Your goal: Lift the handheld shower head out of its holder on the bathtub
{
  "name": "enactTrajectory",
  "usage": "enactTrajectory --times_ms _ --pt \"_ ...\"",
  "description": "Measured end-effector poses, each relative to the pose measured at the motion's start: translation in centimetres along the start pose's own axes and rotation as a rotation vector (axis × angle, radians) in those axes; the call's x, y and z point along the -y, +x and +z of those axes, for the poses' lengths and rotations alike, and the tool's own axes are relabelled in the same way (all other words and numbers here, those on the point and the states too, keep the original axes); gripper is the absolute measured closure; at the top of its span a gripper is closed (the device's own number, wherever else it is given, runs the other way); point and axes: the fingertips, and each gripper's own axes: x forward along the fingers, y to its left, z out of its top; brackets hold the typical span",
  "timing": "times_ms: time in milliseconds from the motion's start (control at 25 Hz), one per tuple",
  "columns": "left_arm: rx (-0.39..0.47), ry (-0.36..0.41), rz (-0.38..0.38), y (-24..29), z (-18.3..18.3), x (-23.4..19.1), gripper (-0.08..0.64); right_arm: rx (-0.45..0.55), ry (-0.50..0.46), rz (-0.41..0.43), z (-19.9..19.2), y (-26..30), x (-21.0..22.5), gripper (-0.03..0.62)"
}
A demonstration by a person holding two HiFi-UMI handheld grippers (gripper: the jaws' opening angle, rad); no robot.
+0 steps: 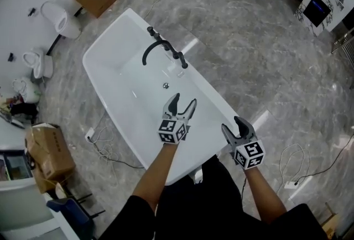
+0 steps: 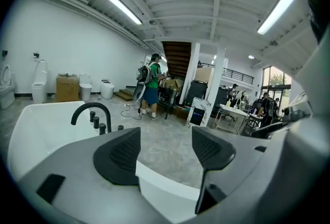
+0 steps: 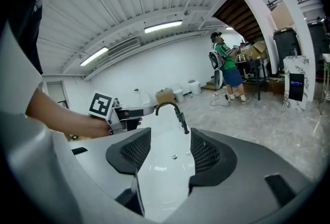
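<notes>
Shower head (image 1: 181, 60) on bathtub (image 1: 105, 45), left gripper (image 1: 185, 99), right gripper (image 1: 231, 124), jaws apart

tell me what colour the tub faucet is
The faucet is black, and it shows most clearly in the head view.

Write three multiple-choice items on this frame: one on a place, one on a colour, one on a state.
1. Where does the faucet stand?
A. on the bathtub rim
B. on the floor
C. on a wall

2. What colour is the bathtub?
A. grey
B. white
C. black

3. How are the left gripper and right gripper?
A. both shut on a hose
B. one open, one shut
C. both open and empty

Answers:
1 A: the head view shows the black spout rising from the rim.
2 B: its whole shell is white.
3 C: each gripper view shows the jaws apart with nothing between them.
</notes>
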Motion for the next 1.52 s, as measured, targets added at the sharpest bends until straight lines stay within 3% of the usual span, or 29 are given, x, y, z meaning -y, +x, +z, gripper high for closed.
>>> enactTrajectory --times_ms 400,560,960,1240,1520 --pt "-0.011 -0.015 0.05 6.7 -3.0 -6.5 0.272 -0.045 -0.036 0.036 -2.5 3.8 0.4 0.383" --pt "0.023 -0.041 0.101 9.2 -3.1 -9.6 0.273 -0.074 -0.053 0.054 -3.3 4.8 -0.3 0.382" --pt "0.009 -0.041 0.146 15.4 -3.5 -14.7 0.273 -0.098 -0.045 0.068 -3.9 8.1 0.3 0.382" --pt "-0.029 0.034 0.143 19.3 -4.8 -16.8 0.273 -0.109 -0.038 0.079 -5.0 9.7 0.2 0.382" --pt "-0.036 0.028 0.176 21.9 -5.1 -19.5 0.273 -0.138 -0.03 0.1 -7.2 10.3 0.4 0.382"
